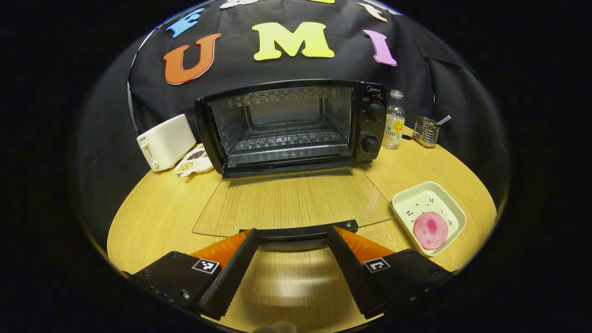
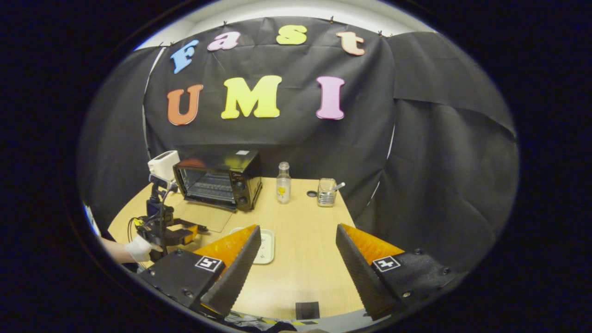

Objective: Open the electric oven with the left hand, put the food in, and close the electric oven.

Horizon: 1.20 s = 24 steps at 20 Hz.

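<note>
Oven (image 1: 286,127) sitting at tabletop (image 1: 157,217) back, door (image 1: 291,203) lying flat open. Left tongs (image 1: 292,238) spread around door handle (image 1: 300,231). Food (image 1: 430,230) resting in tray (image 1: 455,210). Right tongs (image 2: 298,245) spread, holding nothing.

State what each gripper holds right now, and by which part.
Neither holds anything. The left gripper stands open at the door handle of the lowered oven door, its fingers not pressing it. The right gripper is open over the table.
</note>
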Available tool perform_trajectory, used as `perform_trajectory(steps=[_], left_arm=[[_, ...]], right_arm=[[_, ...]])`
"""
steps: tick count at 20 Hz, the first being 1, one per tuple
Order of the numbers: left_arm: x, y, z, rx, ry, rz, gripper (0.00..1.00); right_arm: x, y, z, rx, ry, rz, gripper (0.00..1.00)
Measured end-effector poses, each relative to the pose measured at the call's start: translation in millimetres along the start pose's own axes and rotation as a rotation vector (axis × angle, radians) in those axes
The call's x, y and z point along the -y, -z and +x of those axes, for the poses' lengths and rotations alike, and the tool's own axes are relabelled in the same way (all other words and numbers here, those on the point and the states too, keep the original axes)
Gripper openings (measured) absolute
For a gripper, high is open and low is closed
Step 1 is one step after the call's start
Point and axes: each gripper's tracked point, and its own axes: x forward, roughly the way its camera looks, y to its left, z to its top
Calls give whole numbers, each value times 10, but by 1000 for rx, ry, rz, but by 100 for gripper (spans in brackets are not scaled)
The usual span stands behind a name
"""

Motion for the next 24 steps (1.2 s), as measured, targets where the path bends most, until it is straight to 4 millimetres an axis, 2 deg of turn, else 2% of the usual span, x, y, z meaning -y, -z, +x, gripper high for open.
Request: perform_trajectory(steps=[3, 7, 9, 12, 14, 15, 16, 17, 18, 19, 21, 22, 23, 24], left_arm=[[-31, -141, -225, 67, -6, -18, 97], [-105, -346, -739, 145, -42, -18, 98], [-111, -401, -1032, 165, -58, -46, 98], [-251, -505, -1480, 202, -125, -69, 97], [-336, -534, -1775, 214, -181, -101, 97], [-377, -544, -1898, 217, -206, -119, 97], [-413, -534, -2026, 215, -233, -135, 97], [-463, -537, -2142, 218, -262, -148, 97], [-505, -527, -2239, 219, -289, -160, 97], [-537, -528, -2330, 220, -313, -172, 97], [-576, -485, -2465, 214, -357, -194, 97], [-603, -464, -2515, 213, -377, -204, 97], [-620, -449, -2549, 209, -395, -217, 97], [-634, -443, -2591, 210, -408, -231, 97]], right_arm=[[5, 132, 380, -66, -50, 11, 100], [-140, 494, 974, -202, -148, 52, 91], [-222, 679, 1245, -270, -194, 70, 83], [-374, 960, 1649, -381, -258, 124, 67], [-469, 1097, 1865, -450, -296, 148, 61], [-526, 1163, 1960, -481, -318, 155, 60], [-570, 1218, 2037, -507, -337, 153, 51], [-610, 1291, 2146, -530, -347, 151, 55], [-637, 1361, 2239, -558, -357, 149, 43], [-659, 1433, 2310, -588, -365, 152, 41], [-678, 1563, 2400, -643, -375, 153, 31], [-675, 1600, 2435, -664, -373, 150, 31], [-667, 1665, 2454, -693, -364, 151, 28], [-704, 1696, 2434, -725, -374, 172, 13]])
